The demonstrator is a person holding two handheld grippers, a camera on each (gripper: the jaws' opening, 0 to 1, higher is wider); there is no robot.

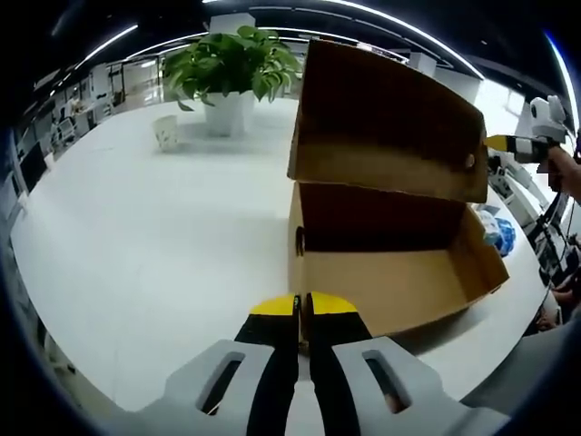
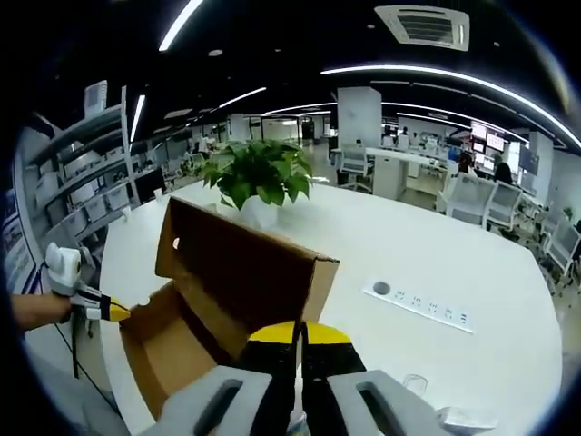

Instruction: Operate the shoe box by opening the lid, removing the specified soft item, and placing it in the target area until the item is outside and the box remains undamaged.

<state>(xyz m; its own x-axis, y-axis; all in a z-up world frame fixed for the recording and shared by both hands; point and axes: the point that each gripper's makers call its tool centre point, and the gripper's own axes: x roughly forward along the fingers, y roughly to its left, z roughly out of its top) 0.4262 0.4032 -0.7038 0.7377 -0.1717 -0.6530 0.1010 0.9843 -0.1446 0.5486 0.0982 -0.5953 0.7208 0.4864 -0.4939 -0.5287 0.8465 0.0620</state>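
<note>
The brown cardboard shoe box (image 1: 399, 282) lies on the white table (image 1: 154, 245) with its lid (image 1: 381, 118) raised and leaning over it. What I see of the inside (image 2: 172, 350) is bare cardboard. My left gripper (image 1: 302, 304) is shut, with its yellow tips at the box's near corner and nothing visible between them; it also shows at the box's end (image 2: 116, 312). My right gripper (image 2: 300, 334) is shut at the lid's (image 2: 245, 263) side edge and appears to hold it up; it shows again at the lid's corner (image 1: 497, 143). A blue-and-white thing (image 1: 497, 234) lies past the box's right end.
A potted plant (image 1: 231, 64) and a small white cup (image 1: 166, 132) stand at the table's far side. A socket strip (image 2: 422, 304) is set into the tabletop, with a glass (image 2: 413, 386) nearer the edge. Office desks and chairs (image 2: 472, 195) stand beyond.
</note>
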